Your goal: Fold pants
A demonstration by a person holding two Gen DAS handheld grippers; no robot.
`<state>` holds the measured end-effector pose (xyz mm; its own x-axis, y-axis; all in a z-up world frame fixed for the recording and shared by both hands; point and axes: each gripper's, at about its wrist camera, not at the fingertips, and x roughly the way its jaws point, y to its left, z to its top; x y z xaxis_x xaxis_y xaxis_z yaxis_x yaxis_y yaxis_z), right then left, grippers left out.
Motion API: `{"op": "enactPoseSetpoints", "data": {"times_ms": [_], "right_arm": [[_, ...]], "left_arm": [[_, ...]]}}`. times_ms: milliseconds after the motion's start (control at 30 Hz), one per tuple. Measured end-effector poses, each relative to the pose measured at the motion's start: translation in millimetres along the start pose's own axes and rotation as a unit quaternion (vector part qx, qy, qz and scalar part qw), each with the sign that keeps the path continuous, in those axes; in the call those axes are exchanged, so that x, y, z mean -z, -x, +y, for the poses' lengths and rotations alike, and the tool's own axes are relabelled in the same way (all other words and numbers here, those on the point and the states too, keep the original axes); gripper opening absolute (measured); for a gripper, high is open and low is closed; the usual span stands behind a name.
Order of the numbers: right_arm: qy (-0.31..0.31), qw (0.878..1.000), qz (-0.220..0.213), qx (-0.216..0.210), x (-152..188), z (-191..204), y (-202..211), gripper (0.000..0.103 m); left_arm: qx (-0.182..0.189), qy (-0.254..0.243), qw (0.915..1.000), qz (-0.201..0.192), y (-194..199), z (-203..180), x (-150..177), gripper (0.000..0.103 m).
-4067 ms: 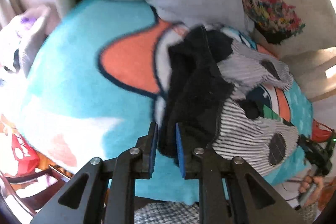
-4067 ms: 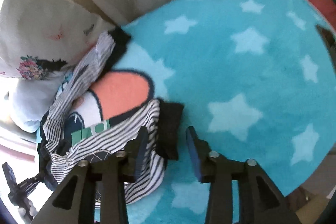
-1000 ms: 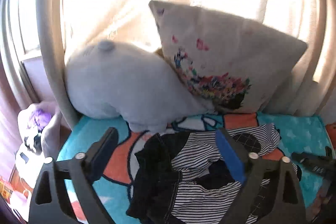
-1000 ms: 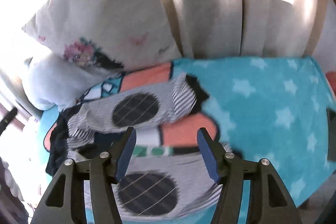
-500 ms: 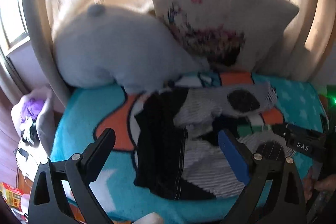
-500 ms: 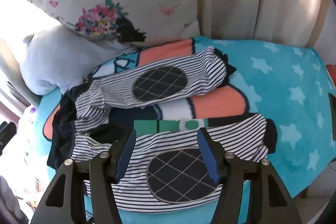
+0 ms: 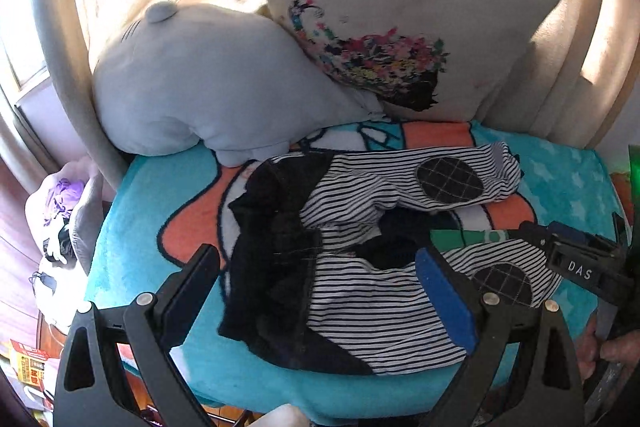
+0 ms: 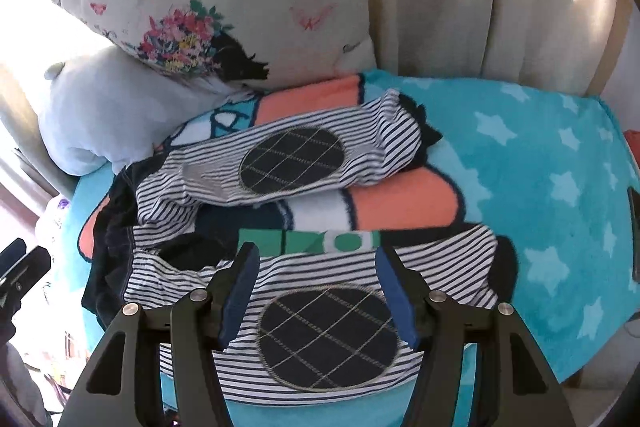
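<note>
The striped pants [image 8: 320, 267] are now seen spread flat on the star-patterned blue blanket [image 8: 540, 155], where about four seconds ago they were bunched in a heap with the dark waistband pinched between the fingers of the left gripper [image 7: 320, 291]. That pinch has been given up: the left gripper's jaws stand wide apart with nothing between them, above the waist end toward the blanket's left edge. The right gripper [image 8: 316, 291] is likewise released and empty, its jaws parted above the oval knee patch [image 8: 326, 337] of the near leg, close to the blanket's front edge. The two legs are laid apart in a V, the far leg [image 8: 288, 159] running toward the back edge just in front of the floral pillow [image 7: 400, 27] and the grey plush cushion [image 7: 200, 87], with bare blanket between them. Over the last second both cameras have been tilted down toward the cloth. The spreading appears done and no fold has yet been made; bringing one leg over the other is judged the likely next step.
</note>
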<state>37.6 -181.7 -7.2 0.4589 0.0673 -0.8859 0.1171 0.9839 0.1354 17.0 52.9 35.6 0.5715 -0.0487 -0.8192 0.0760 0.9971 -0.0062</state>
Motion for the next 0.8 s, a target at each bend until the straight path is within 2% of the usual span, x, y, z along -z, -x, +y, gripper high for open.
{"op": "enactPoseSetpoints", "data": {"times_ms": [233,400,600,800], "right_arm": [[-0.006,1.000,-0.006,-0.009,0,-43,5,0.066],[-0.019,1.000,-0.014,-0.013,3,-72,10,0.066],[-0.039,0.999,-0.023,-0.020,7,-101,13,0.066],[-0.056,0.998,-0.024,-0.025,12,-120,10,0.066]], "left_arm": [[-0.001,-0.024,0.9997,0.008,5,-48,9,0.098],[-0.003,-0.049,0.9988,-0.002,14,-83,14,0.098],[-0.005,-0.064,0.9979,0.000,17,-105,19,0.098],[-0.008,-0.076,0.9970,-0.004,22,-121,22,0.093]]}}
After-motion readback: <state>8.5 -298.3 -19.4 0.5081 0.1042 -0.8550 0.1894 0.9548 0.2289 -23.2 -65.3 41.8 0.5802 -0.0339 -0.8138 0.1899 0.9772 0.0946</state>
